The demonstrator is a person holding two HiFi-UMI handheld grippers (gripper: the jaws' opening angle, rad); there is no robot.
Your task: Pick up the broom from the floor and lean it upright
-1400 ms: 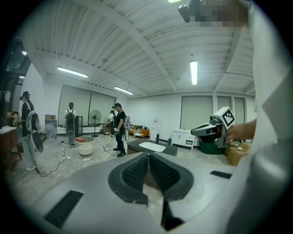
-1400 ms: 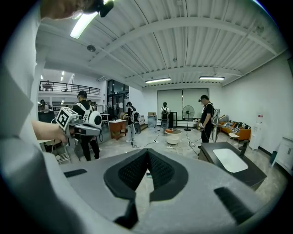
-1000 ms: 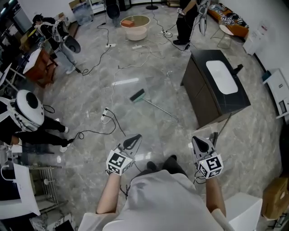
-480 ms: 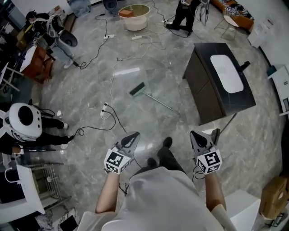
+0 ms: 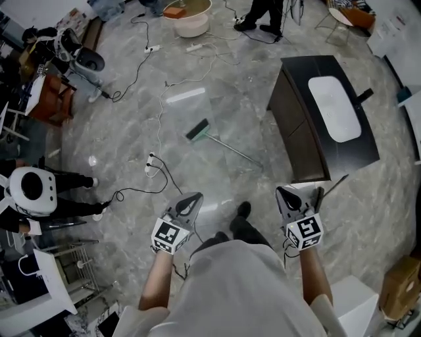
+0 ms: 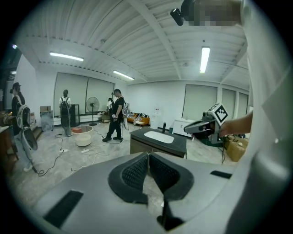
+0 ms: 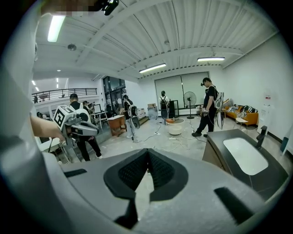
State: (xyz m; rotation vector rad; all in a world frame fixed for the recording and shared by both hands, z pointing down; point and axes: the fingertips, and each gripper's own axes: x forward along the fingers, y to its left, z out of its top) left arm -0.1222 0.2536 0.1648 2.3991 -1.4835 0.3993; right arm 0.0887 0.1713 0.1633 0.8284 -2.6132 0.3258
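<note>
The broom (image 5: 218, 143) lies flat on the grey marble floor in the head view, its dark head (image 5: 197, 129) at the upper left and its thin handle running down to the right. Both grippers are held in front of the person's body, well short of the broom. My left gripper (image 5: 192, 200) is shut and empty, its pads meeting (image 6: 148, 157) in the left gripper view. My right gripper (image 5: 288, 195) is also shut with nothing in it, as its closed pads (image 7: 147, 153) show. The broom is hidden in both gripper views.
A dark cabinet with a white sink (image 5: 329, 112) stands right of the broom. Cables and a power strip (image 5: 154, 168) trail over the floor to the left. People (image 5: 33, 191) stand at the left and far end, near a round basin (image 5: 187, 18). A cardboard box (image 5: 401, 286) sits at the lower right.
The person has walked forward, so the broom and cabinet lie nearer in the head view. Both grippers stay shut in front of the body.
</note>
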